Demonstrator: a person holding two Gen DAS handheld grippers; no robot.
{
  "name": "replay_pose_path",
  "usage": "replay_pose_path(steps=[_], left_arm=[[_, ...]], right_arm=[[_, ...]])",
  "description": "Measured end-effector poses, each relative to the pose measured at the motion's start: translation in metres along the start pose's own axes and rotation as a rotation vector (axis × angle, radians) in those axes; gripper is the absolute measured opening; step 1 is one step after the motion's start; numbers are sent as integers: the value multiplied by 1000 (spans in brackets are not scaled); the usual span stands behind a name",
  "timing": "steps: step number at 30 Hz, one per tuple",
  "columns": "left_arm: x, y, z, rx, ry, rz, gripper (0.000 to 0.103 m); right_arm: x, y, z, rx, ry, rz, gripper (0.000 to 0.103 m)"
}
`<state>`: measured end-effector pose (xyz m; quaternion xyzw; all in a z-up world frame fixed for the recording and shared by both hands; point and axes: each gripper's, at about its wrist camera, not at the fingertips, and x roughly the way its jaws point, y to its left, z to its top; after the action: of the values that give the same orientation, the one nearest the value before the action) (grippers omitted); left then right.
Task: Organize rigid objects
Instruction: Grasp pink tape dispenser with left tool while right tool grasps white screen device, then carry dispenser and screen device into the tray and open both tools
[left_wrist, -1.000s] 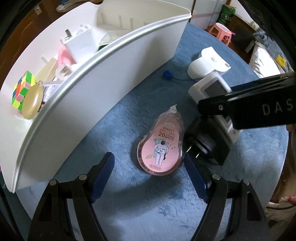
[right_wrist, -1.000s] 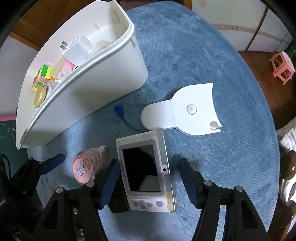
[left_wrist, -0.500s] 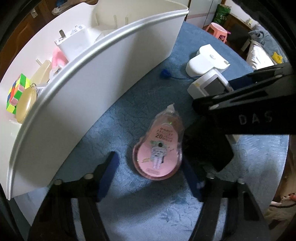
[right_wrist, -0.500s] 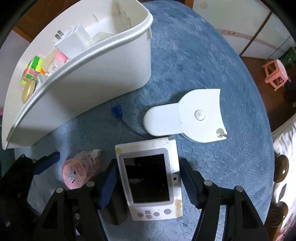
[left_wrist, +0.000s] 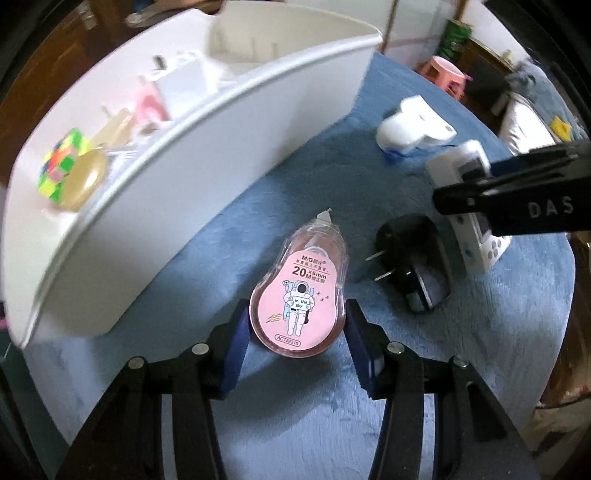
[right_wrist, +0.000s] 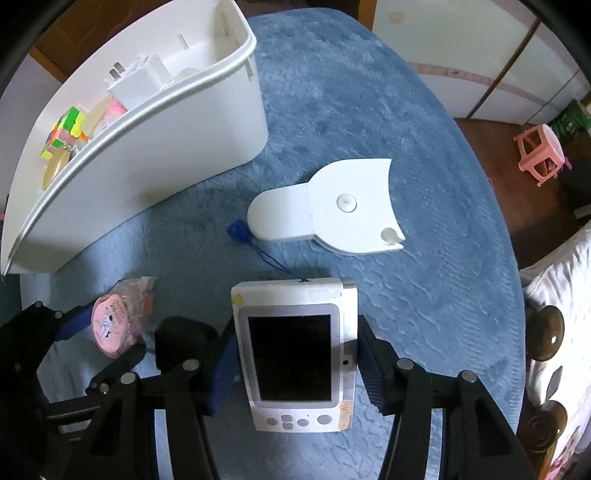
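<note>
The pink correction tape (left_wrist: 298, 295) sits gripped between the left tongs (left_wrist: 297, 328); the right tongs (right_wrist: 297, 363) clasp the white handheld device (right_wrist: 295, 354).

Setting: a home, likely a bedroom or living room. Evidence: round table under a plush blue cloth (right_wrist: 369, 122); beyond the table, a pink plastic child's stool (right_wrist: 541, 153), white cabinet doors (right_wrist: 480, 44), wood floor; printed bedding (right_wrist: 557, 288) beside the table's right edge.

Glossy clear plastic correction tape (left_wrist: 298, 291), smooth white plastic bin (left_wrist: 192, 155), napped blue cloth (left_wrist: 303, 424).
</note>
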<state>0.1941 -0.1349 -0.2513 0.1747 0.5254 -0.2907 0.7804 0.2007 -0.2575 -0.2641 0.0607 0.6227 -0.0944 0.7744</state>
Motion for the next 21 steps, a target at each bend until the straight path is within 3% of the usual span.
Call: replay_pose_path(steps=[9, 21], left_arm=[[-81, 11, -4, -213, -120, 80, 53], [-201, 31, -5, -375, -285, 205, 53]], right_arm=[[-49, 0, -15, -59, -80, 61, 58], [-151, 1, -18, -179, -251, 201, 58]])
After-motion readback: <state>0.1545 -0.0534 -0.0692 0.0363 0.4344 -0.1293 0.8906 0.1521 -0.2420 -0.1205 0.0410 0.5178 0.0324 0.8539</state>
